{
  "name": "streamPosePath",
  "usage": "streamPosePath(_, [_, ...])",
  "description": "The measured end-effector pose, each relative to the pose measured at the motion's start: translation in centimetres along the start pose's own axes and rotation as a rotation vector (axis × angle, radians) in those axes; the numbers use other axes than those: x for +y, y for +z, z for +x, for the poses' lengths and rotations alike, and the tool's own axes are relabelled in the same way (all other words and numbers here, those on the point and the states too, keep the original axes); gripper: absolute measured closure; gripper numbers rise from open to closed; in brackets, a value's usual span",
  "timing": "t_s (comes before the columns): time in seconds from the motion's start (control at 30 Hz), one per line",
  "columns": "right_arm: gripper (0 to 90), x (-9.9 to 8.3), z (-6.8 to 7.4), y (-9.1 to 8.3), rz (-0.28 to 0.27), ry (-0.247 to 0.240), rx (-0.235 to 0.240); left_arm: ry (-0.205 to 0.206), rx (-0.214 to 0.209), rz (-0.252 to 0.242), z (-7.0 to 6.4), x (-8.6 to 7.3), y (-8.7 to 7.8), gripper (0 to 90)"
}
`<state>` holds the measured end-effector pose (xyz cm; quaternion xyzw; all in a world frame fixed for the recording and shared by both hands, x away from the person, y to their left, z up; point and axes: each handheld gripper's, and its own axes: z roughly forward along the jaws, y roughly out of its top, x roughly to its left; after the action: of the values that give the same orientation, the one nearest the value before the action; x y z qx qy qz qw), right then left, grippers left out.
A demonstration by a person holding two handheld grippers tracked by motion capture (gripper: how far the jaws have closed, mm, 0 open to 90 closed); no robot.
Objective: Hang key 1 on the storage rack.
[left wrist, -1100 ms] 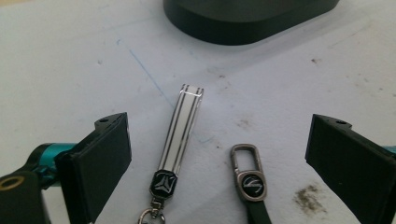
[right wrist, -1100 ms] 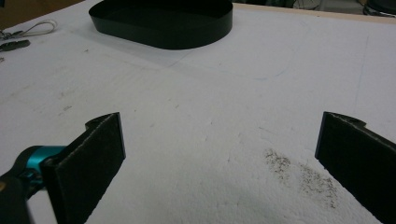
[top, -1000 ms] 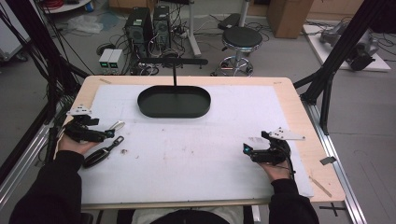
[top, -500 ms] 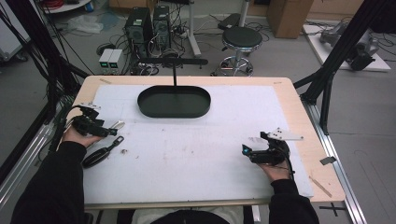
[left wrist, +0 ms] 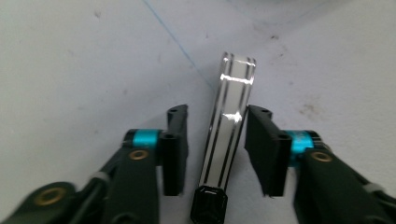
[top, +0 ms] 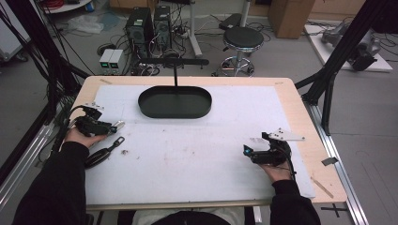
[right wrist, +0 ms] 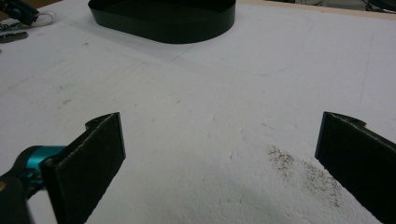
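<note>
Lab: computer towers, floor cables, stool.

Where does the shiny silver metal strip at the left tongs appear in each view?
High view: shiny silver metal strip, far left, poking out of the left tongs.
Left gripper view: centre, between the open jaws.
Right gripper view: I can't make it out.
Shared landmark: white foam sheet.

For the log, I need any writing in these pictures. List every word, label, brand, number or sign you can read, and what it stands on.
No readable text in any view.
Shiny metal strip between the jaws of the left gripper: only dark lines along it, no writing.
Black oval tray: plain.
Computer towers on the floor: any labels are too small to read.
</note>
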<state>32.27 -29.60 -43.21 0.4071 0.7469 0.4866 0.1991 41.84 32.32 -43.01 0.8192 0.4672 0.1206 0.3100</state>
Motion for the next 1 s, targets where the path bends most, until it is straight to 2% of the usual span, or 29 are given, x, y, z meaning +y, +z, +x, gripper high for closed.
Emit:
streamPosePath(0.03, [0.8,0.0,0.0,0.0,-0.001,0.001,0.0,0.004,0.004,0.0,0.0,0.0,-0.1,66.5])
streamPosePath(0.07, [0.8,0.0,0.0,0.0,-0.003,0.002,-0.001,0.004,0.004,0.0,0.0,0.0,-0.1,72.9])
streamPosePath(0.1, [0.8,0.0,0.0,-0.1,-0.004,0.004,0.001,0.007,0.007,-0.003,-0.1,0.0,-0.2,74.3])
streamPosePath(0.27, [0.8,0.0,-0.1,-0.1,-0.01,0.009,-0.001,-0.004,-0.018,0.01,0.2,-0.1,-0.6,74.9])
streamPosePath(0.33, [0.8,0.1,-0.1,0.0,-0.014,0.003,0.002,-0.021,-0.043,-0.009,0.5,-0.1,-1.2,75.0])
streamPosePath(0.47, [0.8,0.1,0.0,0.0,-0.014,0.004,0.004,-0.058,-0.065,-0.06,0.9,0.0,-2.5,75.0])
streamPosePath(0.6, [0.8,0.1,0.0,-0.1,-0.013,0.01,0.001,-0.047,-0.062,-0.074,0.8,0.4,-3.5,75.0])
streamPosePath(0.7, [0.8,0.1,0.0,-0.1,-0.019,0.008,0.0,-0.047,-0.048,-0.116,0.6,1.0,-4.7,75.0])
streamPosePath(0.87, [0.8,0.1,0.0,-0.1,-0.023,0.008,0.002,-0.012,-0.075,-0.152,-0.2,2.9,-6.5,75.2])
streamPosePath(1.0, [0.8,0.1,0.0,-0.1,-0.024,0.006,0.004,-0.001,-0.099,-0.177,-0.6,4.1,-7.4,75.2])
